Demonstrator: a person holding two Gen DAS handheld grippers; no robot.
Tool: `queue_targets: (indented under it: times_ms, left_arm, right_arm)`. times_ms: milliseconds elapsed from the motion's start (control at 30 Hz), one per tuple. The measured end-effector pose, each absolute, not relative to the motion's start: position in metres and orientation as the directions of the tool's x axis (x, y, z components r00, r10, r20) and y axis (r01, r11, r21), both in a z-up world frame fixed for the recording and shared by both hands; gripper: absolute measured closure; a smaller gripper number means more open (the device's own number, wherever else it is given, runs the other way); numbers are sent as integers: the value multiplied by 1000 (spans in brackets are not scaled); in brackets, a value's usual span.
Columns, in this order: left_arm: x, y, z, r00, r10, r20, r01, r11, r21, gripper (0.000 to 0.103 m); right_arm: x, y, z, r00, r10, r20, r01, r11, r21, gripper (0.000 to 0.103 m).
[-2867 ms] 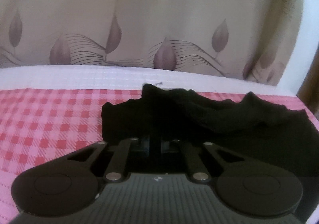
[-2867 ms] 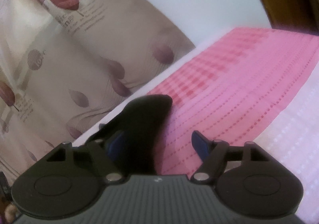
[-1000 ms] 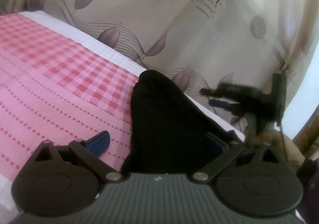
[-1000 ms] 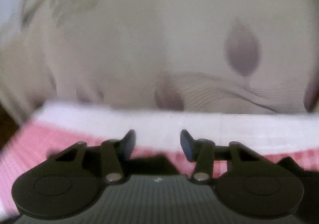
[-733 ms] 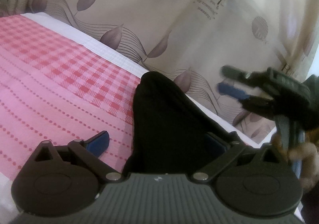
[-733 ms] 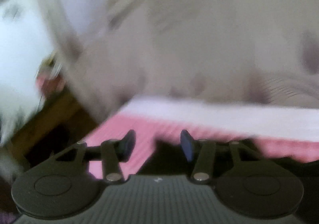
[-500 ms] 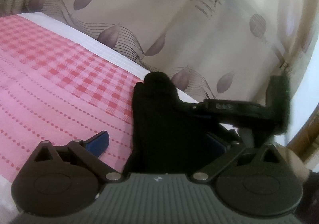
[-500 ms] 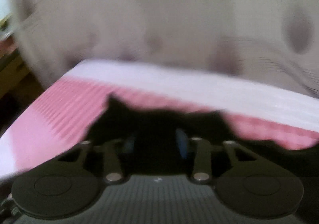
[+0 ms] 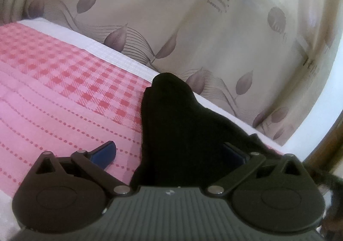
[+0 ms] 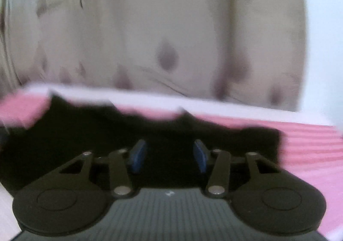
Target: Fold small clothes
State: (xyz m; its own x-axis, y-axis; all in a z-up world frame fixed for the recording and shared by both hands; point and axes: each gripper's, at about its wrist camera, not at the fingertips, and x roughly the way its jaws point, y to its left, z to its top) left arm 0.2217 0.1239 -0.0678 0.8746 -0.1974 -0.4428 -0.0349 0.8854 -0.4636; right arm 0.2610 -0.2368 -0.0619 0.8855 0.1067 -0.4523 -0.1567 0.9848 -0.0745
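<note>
Black garment (image 9: pixel 178 133) lies bunched on the pink checked cover (image 9: pixel 64 90) toward its far edge, running from the 6 to the 12 o'clock of the left view. Left gripper (image 9: pixel 169 153) fingers spread wide, cloth between them but not pinched; right gripper (image 10: pixel 169 155) fingers apart, low over the garment (image 10: pixel 128 131), view blurred. Judged step: re-grasping for a fold; next move calls for closing on an edge or corner.

Printed lettering was seen on the curtain (image 9: pixel 193 26), well above and beyond the left gripper's fingers: a large "R" followed by smaller lines too fine to be read. A second, blurred "R" mark was noted on the curtain far to the right. Nothing legible was found in the right wrist view.
</note>
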Motion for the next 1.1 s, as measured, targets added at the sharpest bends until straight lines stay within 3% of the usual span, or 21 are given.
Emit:
queue_targets:
  times_ms: [100, 167, 533, 633, 667, 700, 1100]
  left_arm:
    - [222, 119, -66, 871, -163, -464, -55, 905, -421, 1]
    - [223, 115, -64, 868, -136, -478, -71, 918, -390, 1]
    - [228, 96, -62, 840, -18, -542, -129, 964, -231, 1]
    - [228, 94, -63, 836, -4, -549, -135, 968, -212, 1]
    - [228, 94, -63, 835, -1, -550, -137, 968, -208, 1]
    - [228, 93, -63, 834, 1, -552, -137, 969, -206, 1]
    - [230, 91, -65, 826, 13, -564, -138, 974, -180, 1]
  right_arm:
    - [254, -266, -85, 871, -48, -488, -43, 984, -173, 54]
    - [254, -279, -99, 870, -34, -493, -39, 990, -138, 46]
    - [251, -283, -102, 875, -36, -483, -20, 994, -111, 34]
    - [252, -279, -101, 879, -54, -473, -14, 990, -139, 22]
    - [252, -279, -101, 879, -57, -473, -13, 989, -144, 8]
    - [253, -278, -102, 875, -79, -478, 4, 988, -156, 0]
    - [255, -280, -103, 864, -80, -496, 11, 990, -141, 0]
